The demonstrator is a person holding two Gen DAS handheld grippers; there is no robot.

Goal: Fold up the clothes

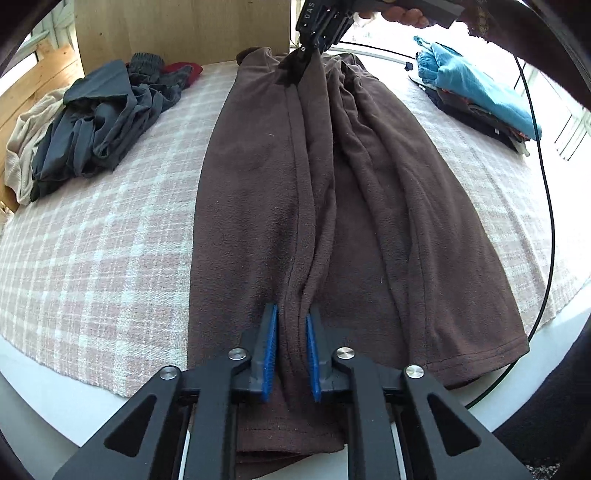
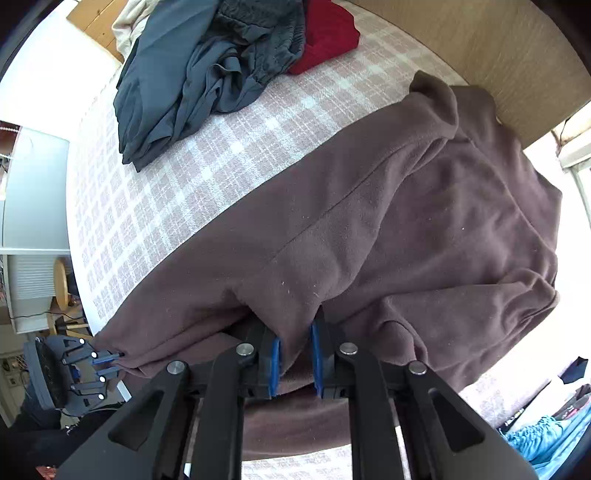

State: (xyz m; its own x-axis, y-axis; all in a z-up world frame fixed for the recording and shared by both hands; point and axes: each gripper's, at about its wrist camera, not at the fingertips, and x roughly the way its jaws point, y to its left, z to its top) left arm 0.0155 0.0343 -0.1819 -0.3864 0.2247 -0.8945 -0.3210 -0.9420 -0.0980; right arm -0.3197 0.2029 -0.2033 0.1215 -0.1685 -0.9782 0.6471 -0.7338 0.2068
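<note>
Left tongs [image 1: 291,332] pinch a ridge of the brown fleece [image 1: 258,184]. Right tongs [image 2: 295,347] grip its other end.

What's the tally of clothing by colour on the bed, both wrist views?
Brown: 1, fleece garment, pinched by the left gripper and right gripper
Dark grey: 1 heap, piece count unclear
Red: 1
Beige: 1
Blue-topped folded stack: 1
Total: 5 items or piles

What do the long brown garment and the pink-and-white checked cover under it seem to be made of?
Long brown garment: probably fleece; matte, fuzzy nap that holds pale lint specks, soft thick folds.
Pink-and-white checked cover: looks like a coarse woven cloth, perhaps cotton; the plaid shows a visible thread grid, no sheen.
</note>
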